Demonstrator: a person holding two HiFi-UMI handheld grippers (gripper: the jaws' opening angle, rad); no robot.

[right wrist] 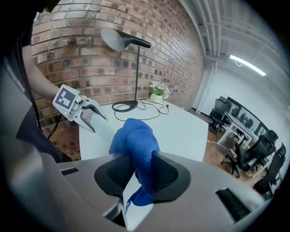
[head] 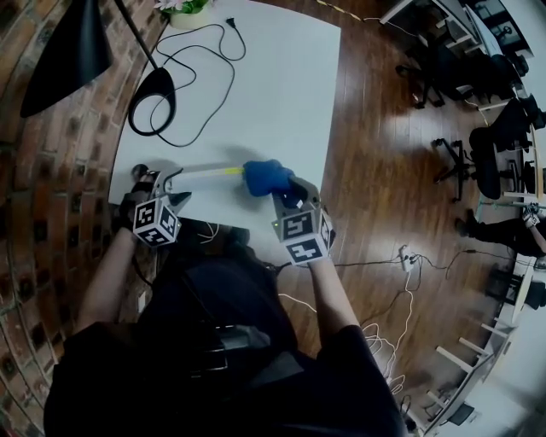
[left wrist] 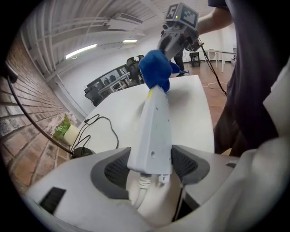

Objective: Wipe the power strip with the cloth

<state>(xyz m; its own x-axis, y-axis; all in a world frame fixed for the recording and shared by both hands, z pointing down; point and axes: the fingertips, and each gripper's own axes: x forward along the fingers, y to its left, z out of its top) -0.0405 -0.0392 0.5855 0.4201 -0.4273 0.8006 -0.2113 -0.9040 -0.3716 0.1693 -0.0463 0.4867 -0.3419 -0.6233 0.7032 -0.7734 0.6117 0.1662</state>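
Observation:
The white power strip [head: 209,171] hangs above the near edge of the white table [head: 273,102]. My left gripper [head: 171,183] is shut on its cord end; in the left gripper view the pads press both sides of the power strip [left wrist: 155,131]. The blue cloth [head: 266,177] is bunched over the strip's far end, with my right gripper [head: 290,195] shut on it. In the right gripper view the cloth [right wrist: 136,140] fills the gap between the jaws and covers the end of the strip [right wrist: 102,129]. The left gripper view shows the cloth [left wrist: 155,69] draped over the strip's tip.
A black desk lamp [head: 64,51] with its round base [head: 152,102] and a looped black cable [head: 205,51] sit on the table's far left, beside a small potted plant [head: 183,10]. A brick wall runs along the left. Office chairs [head: 478,162] and floor cables [head: 401,256] lie to the right.

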